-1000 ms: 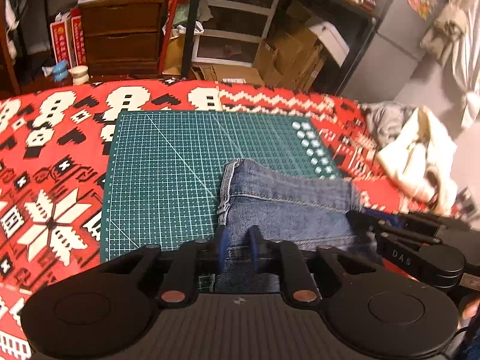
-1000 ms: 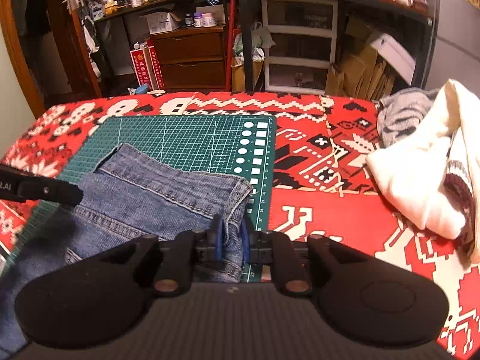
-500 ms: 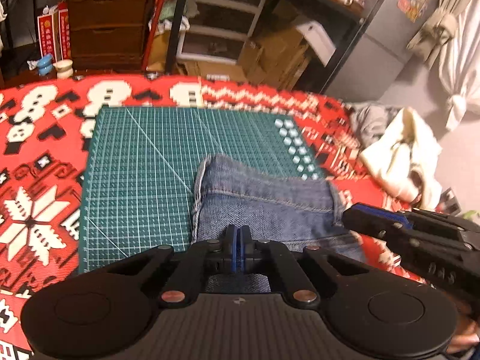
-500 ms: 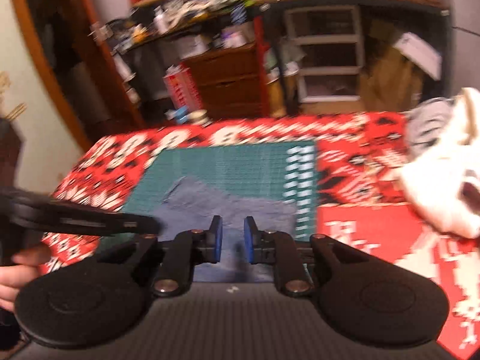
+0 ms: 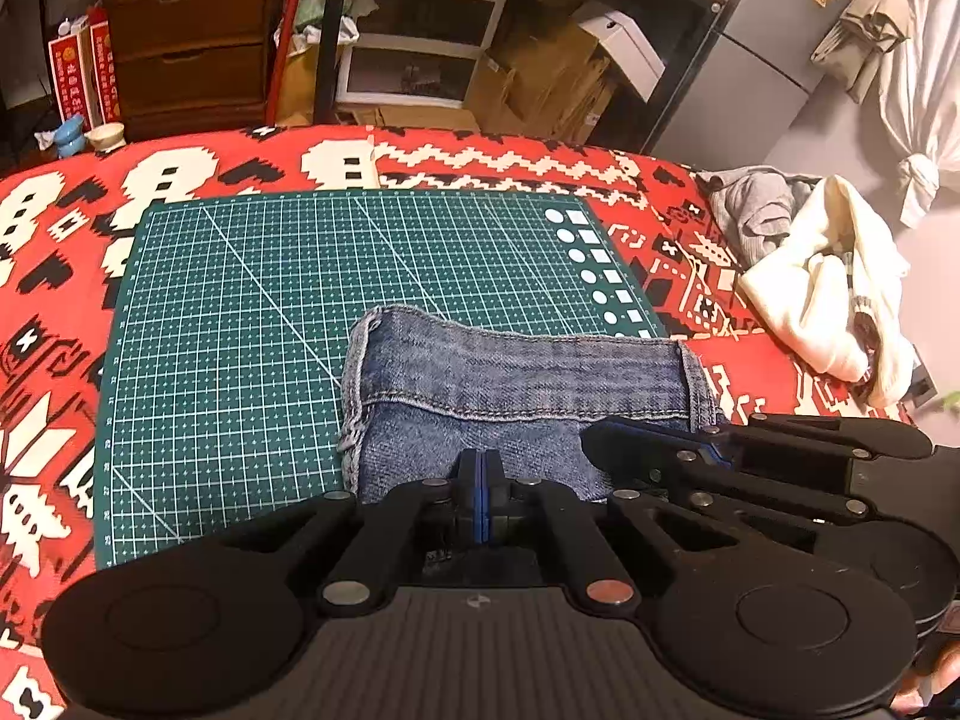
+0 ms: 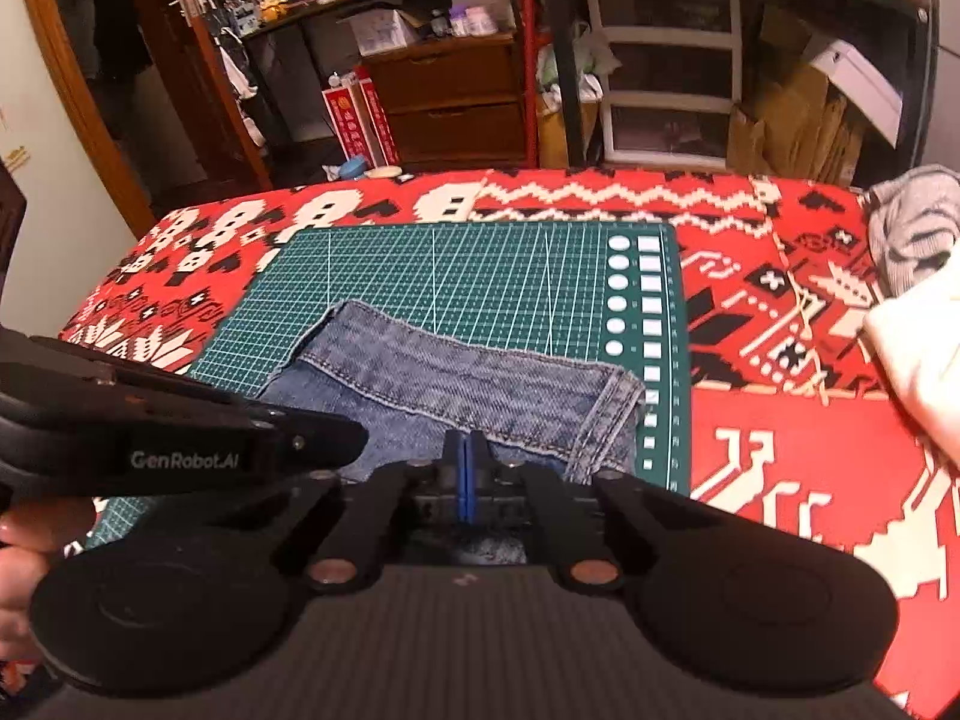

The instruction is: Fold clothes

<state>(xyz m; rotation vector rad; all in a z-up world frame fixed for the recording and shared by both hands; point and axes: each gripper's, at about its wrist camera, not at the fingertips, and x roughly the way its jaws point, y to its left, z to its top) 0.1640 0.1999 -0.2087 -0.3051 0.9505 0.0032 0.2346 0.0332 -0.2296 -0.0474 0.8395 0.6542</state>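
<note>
Both grippers, left gripper [image 5: 480, 483] and right gripper [image 6: 466, 477], are pinched closed at the near edge of the floppy, fairly heavy denim garment [image 5: 516, 396]; whether cloth is caught cannot be told.

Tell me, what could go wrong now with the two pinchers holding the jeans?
1. Both grippers, left and right, look shut on the near edge of the jeans. If one lets go early, the fold may come out crooked.
2. The jeans' right end hangs over the edge of the green mat, so pulling could drag them onto the red blanket.
3. The grippers sit close together and might bump.
</note>
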